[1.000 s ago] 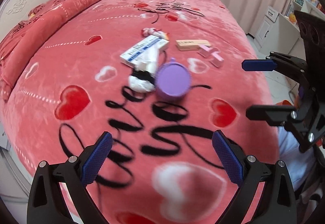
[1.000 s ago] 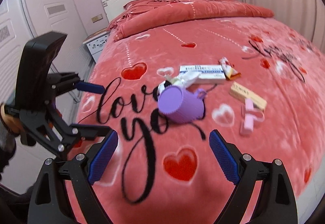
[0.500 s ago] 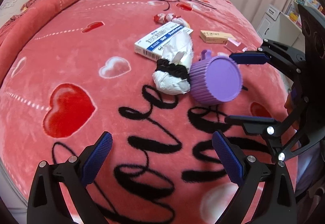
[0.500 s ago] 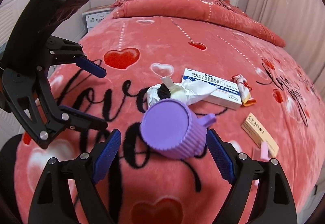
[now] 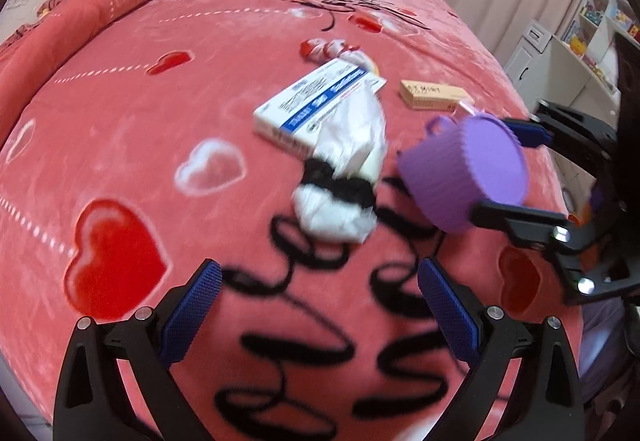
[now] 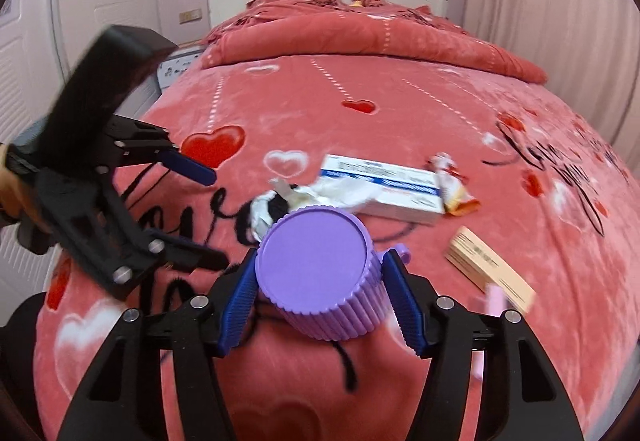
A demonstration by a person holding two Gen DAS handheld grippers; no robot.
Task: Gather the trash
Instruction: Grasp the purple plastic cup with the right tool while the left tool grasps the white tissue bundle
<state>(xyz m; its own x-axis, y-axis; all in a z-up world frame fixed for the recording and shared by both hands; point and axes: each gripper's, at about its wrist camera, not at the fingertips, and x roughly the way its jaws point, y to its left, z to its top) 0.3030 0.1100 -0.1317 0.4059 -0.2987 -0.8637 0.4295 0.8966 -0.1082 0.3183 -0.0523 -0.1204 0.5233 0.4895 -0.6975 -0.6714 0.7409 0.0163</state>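
0 trash is collected yet: right gripper (image 6: pixel 320 305) jaws are closing around purple bin (image 6: pixel 320 273); left gripper (image 5: pixel 320 313) jaws wide, empty; tissue (image 5: pixel 344 177), boxes beside bin remain.

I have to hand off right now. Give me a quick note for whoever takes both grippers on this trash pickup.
Right gripper: jaws closing around the purple ribbed bin, lying on its side on the bed.
Left gripper: open, empty, aimed toward the crumpled tissue.
On the blanket: tissue, white-blue box, tan box, snack wrapper.
Done: nothing binned.
Left: secure the bin, collect everything.
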